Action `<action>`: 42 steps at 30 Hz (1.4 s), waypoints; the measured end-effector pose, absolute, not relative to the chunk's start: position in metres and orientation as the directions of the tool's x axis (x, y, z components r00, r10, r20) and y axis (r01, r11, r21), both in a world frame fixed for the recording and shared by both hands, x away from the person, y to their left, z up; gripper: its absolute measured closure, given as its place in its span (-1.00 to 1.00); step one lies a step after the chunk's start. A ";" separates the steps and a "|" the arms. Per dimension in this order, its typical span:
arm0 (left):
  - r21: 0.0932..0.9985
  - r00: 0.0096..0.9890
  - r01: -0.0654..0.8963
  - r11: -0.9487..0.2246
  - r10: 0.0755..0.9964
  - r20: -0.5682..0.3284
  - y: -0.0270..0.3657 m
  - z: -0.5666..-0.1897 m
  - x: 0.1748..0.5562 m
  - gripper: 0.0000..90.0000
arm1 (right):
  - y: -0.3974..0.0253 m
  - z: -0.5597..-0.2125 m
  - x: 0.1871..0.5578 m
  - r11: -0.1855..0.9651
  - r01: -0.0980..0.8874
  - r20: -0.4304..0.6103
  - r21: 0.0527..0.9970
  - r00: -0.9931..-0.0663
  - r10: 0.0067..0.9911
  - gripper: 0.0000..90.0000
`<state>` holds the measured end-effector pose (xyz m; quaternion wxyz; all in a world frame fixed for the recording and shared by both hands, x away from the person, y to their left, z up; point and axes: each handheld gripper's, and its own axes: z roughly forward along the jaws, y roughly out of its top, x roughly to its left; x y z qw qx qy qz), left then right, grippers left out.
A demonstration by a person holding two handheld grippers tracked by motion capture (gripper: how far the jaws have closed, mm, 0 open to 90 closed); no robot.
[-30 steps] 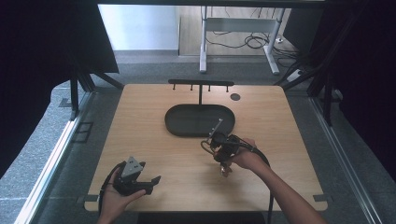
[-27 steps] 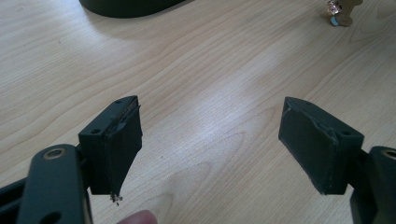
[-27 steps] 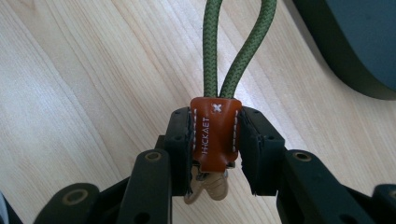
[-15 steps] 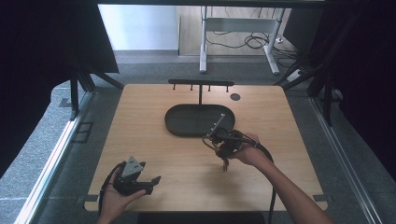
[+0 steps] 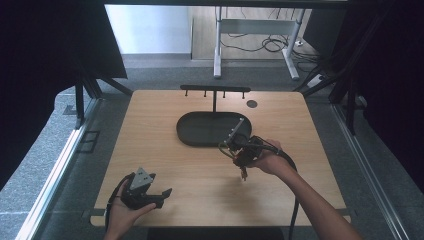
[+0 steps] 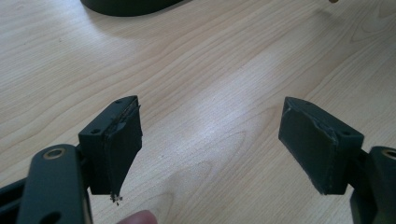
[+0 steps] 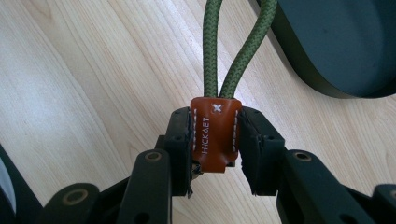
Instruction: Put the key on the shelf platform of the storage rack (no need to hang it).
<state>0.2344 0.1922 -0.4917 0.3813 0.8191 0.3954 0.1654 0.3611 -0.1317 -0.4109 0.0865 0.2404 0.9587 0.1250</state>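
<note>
One pale wooden table [image 5: 165, 155], dark oval tray [image 5: 200, 131], grey floor [image 5: 45, 165]

Left gripper [image 6: 210, 140] jaws wide apart (nothing between), wooden table [image 6: 224, 70], dark tray [image 6: 126, 5] beyond

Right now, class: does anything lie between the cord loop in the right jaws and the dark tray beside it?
Nothing visible does. The right gripper clamps the cord loop by its brown tab, and only bare table separates it from the tray.
</note>
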 end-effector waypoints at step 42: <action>0.768 0.620 0.515 -0.381 0.784 -0.027 0.201 -0.485 0.237 -0.52 | -0.118 -0.382 0.407 0.826 0.451 -0.098 0.339 -0.856 0.508 0.49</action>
